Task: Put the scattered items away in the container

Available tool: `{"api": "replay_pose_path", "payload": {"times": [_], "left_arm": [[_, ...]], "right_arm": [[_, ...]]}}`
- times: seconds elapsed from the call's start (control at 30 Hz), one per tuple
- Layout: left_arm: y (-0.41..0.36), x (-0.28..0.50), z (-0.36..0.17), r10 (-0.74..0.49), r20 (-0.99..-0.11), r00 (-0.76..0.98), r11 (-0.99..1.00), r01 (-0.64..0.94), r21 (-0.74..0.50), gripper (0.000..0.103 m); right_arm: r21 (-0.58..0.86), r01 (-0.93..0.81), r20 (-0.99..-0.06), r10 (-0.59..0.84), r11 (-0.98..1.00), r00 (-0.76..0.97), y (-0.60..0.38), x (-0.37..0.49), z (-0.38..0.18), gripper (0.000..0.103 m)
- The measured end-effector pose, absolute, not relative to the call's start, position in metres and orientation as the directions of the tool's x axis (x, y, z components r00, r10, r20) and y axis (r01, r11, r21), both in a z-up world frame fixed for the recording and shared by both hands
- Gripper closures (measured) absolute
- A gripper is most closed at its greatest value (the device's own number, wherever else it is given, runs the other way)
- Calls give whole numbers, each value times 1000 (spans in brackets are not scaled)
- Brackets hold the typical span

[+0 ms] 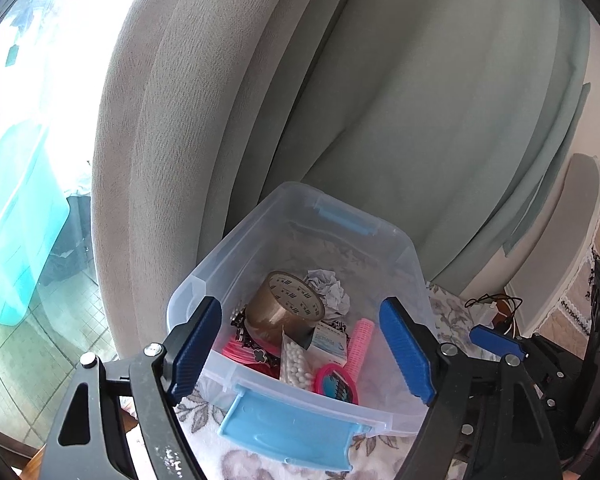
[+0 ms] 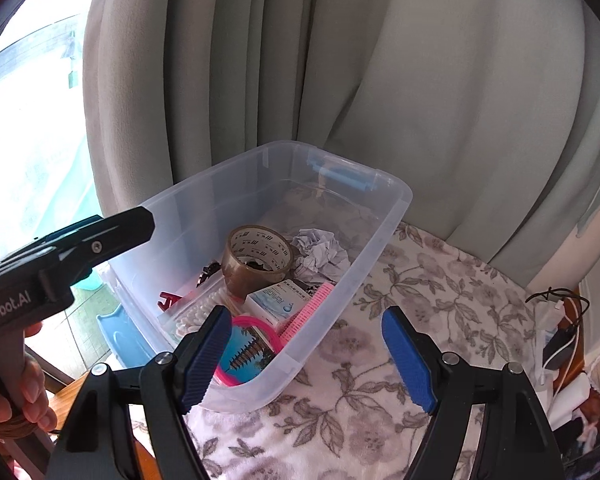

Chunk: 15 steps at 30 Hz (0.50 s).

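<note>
Probably a home living space: heavy grey-green curtains [image 2: 380, 80] beside a bright window [image 2: 32, 120], floral-print cloth [image 2: 420, 300] over a wooden table, tiled balcony floor [image 1: 28, 360] outside.

The bin [image 2: 204, 216] was clear, glossy plastic with smooth blue plastic latches [image 1: 296, 436]. The tape roll [image 2: 256, 258] looked shiny brown, the paper ball [image 2: 320, 254] crumpled and matt. The floral cloth [image 2: 400, 340] seemed soft and fuzzy, the curtains [image 2: 420, 100] matt fabric.
</note>
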<state>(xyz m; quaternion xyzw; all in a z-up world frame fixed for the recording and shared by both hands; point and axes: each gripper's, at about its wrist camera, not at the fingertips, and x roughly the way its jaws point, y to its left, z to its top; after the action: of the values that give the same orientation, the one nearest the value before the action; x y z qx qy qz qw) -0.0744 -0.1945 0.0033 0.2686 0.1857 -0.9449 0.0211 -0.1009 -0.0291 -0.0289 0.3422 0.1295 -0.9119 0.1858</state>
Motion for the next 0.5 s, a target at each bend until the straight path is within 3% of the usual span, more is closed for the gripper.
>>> {"api": "replay_pose_path", "payload": {"times": [0.5], "left_arm": [[-147, -59, 23, -57, -570, -820, -971, 177, -158, 17]], "right_arm": [[-30, 364, -669, -252, -931, -700, 12, -81, -6, 22]]}}
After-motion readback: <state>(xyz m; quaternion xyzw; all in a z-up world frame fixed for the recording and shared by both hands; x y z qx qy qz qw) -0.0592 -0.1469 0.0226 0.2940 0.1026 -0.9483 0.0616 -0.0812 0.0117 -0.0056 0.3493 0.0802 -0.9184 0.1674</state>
